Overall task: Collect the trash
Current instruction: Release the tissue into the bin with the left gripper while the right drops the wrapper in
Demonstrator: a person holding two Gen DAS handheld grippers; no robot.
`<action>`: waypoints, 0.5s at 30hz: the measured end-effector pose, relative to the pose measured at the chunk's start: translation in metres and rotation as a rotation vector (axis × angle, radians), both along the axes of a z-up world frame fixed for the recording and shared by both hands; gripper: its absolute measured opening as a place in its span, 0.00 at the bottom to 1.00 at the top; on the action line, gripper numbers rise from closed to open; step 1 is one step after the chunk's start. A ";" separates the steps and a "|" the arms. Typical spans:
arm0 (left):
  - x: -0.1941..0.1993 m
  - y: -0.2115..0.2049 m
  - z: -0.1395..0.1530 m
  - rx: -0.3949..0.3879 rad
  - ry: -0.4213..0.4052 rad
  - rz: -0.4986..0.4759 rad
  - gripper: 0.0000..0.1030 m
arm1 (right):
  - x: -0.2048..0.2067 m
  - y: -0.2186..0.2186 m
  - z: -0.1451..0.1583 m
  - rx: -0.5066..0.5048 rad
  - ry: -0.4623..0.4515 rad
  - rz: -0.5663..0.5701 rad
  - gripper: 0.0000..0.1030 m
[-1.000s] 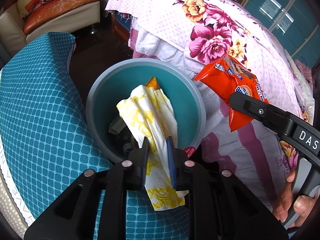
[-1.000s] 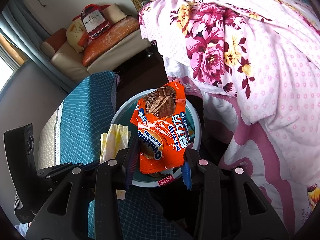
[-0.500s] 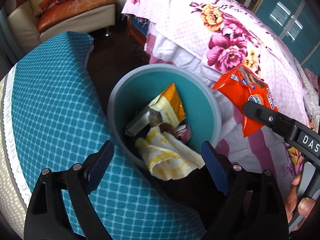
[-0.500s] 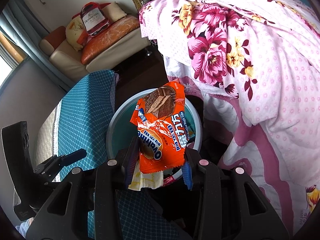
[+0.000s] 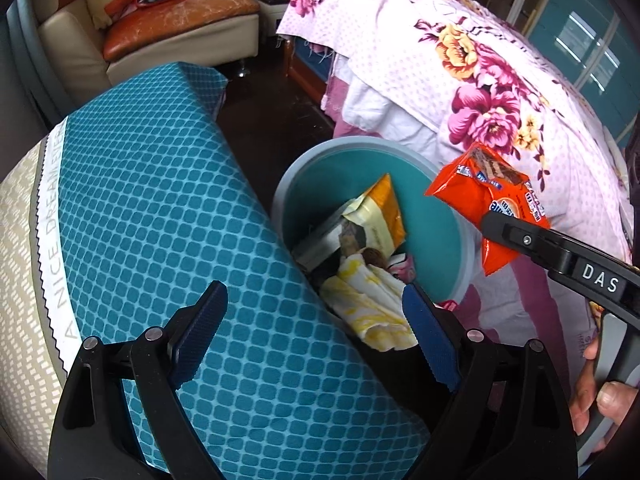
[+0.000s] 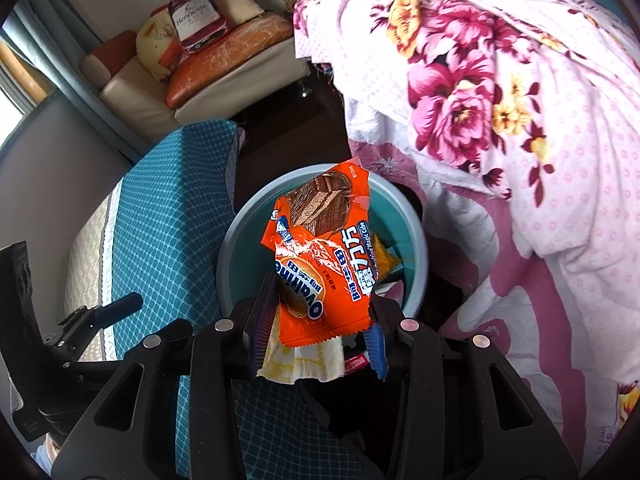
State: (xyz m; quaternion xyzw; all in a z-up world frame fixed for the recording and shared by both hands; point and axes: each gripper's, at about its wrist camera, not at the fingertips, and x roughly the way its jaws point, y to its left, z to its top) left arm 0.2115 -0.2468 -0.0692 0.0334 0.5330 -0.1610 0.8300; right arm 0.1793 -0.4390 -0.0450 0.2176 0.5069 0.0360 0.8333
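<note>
With our left tongs (image 5: pixel 316 336) gaping empty, we are pinching the light, crinkly, slippery orange wrapper (image 6: pixel 320 256) by its lower edge in our right tongs (image 6: pixel 318 330) above the bin (image 6: pixel 236 236).

Both wrist views look down, close above bin (image 5: pixel 466 248); left from mattress (image 5: pixel 152 216) side; bin, bed (image 6: pixel 520 100) shared.

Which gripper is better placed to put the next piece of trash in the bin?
Right gripper: shut on the orange snack wrapper above the teal bin. Left gripper is open, empty.
</note>
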 end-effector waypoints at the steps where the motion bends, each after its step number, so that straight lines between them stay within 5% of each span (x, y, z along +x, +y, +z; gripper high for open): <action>1: 0.001 0.001 0.000 -0.001 0.002 0.003 0.87 | 0.001 0.002 0.000 -0.001 0.003 0.004 0.38; 9: 0.002 0.014 -0.003 -0.010 0.010 0.028 0.87 | 0.007 0.018 -0.004 -0.014 0.016 0.032 0.40; 15: 0.001 0.021 -0.004 -0.021 0.019 0.041 0.87 | 0.007 0.028 -0.004 -0.035 0.016 0.038 0.59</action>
